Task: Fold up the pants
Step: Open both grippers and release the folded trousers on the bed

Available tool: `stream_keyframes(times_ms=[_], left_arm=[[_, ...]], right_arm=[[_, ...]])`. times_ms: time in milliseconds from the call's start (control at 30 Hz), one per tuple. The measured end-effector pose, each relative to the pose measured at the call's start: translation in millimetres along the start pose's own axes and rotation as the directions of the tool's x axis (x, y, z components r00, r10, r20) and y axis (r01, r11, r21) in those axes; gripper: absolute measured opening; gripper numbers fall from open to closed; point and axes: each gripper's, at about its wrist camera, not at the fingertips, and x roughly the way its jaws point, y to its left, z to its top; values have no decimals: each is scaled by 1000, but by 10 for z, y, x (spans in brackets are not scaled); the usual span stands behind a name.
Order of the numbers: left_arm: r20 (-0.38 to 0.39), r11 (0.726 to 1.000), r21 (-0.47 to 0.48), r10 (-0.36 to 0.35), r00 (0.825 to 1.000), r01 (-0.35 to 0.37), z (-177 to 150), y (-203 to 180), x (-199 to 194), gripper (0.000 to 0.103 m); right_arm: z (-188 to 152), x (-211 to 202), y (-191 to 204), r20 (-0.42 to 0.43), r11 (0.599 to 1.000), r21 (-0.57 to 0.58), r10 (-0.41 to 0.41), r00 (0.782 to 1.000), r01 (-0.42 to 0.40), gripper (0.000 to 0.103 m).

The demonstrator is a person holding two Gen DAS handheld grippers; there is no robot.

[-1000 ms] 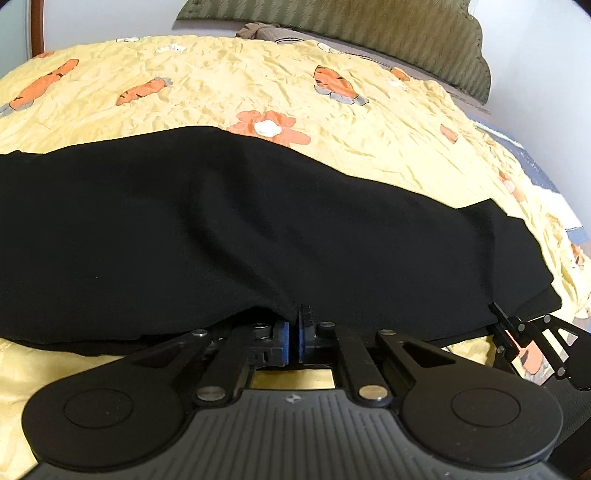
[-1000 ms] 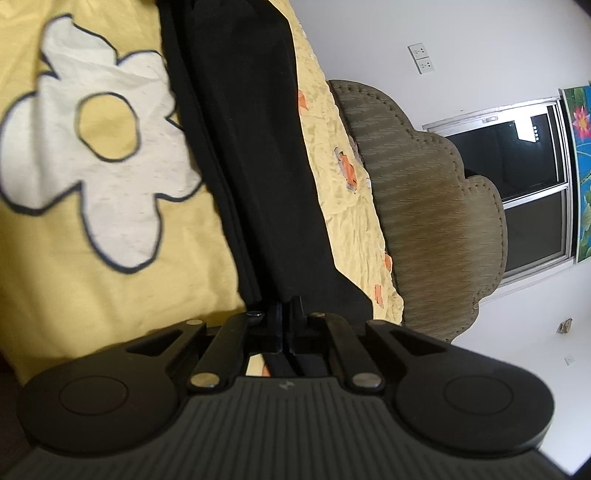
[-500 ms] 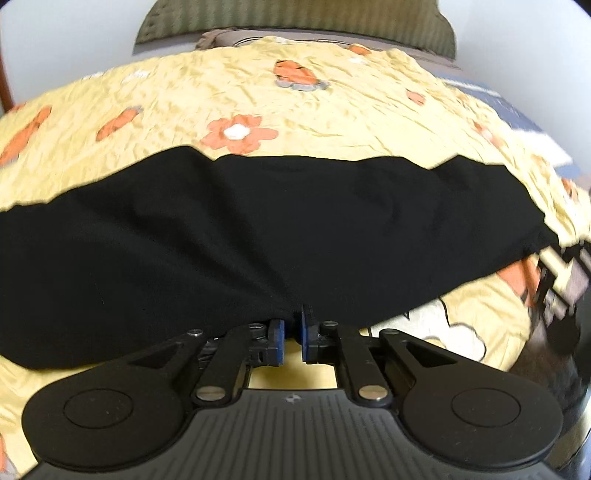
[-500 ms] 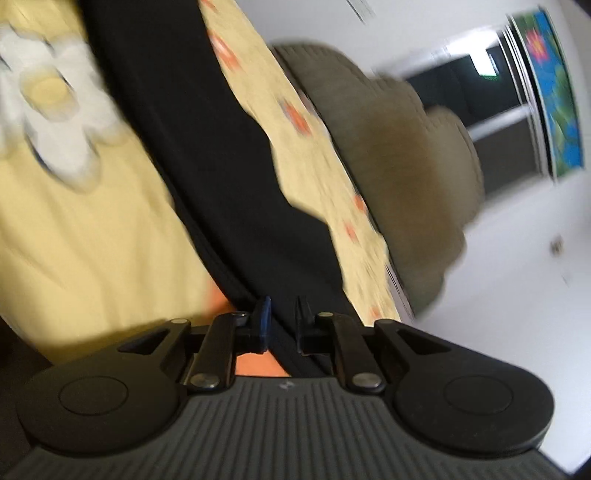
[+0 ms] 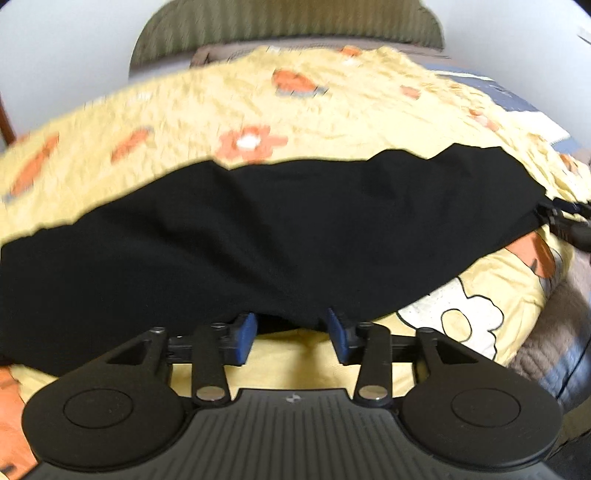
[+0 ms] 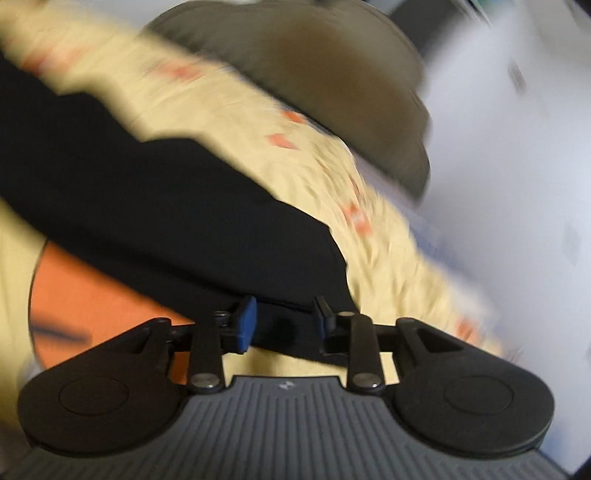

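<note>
Black pants lie folded lengthwise across a yellow bedspread. My left gripper sits at their near edge, its jaws opening; the blue pads stand apart and a fold of black cloth hangs loose between them without being pressed. In the right wrist view, which is blurred, the pants run off to the left. My right gripper is at their end with its jaws opening too, cloth lying between the parted pads. The right gripper also shows at the far right edge of the left wrist view.
The bedspread carries orange carrot and flower prints and a large white flower. An olive padded headboard stands at the far side against a white wall. A grey-brown blanket hangs at the bed's right edge.
Both grippers went from shut on the pants' edge to parted jaws, letting the cloth go. The right gripper rolled and swung, so its view turned from sideways to nearly level.
</note>
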Motion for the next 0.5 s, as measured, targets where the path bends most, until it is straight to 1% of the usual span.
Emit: stream_keyframes(times_ms=[33,67,133,200,300,367,400,467,500], left_arm=[[13,1000,11,0,1000,0,-6,-18,-41,42],[30,1000,18,-7,1000,6,-8,-26,-81,42],[66,999,16,-30,997,29,3,-26,-145,42],[108,999,17,-34,994,32,35,-45,-195,42],[160,999,26,-36,986,33,118,-126,-230,42],[176,997,28,-72,982,68,176,-174,-243,42],[189,995,31,-97,977,92,203,-203,-253,42],[205,991,54,-132,970,123,254,-283,-228,49],[212,990,56,-142,967,133,285,-318,-183,61]], right_arm=[[3,18,-126,-8,994,106,24,1000,-23,28],[-4,40,-234,-11,980,194,45,999,-42,28],[-53,87,-392,-12,948,312,68,998,-61,28],[-100,127,-501,-1,910,404,100,995,-91,28],[-160,255,-709,22,814,561,170,985,-153,28],[-204,339,-793,12,755,638,184,983,-149,28],[-243,373,-800,4,735,664,185,983,-141,28],[-269,464,-853,-13,697,706,190,982,-126,32],[-290,504,-875,-15,674,728,199,980,-126,33]])
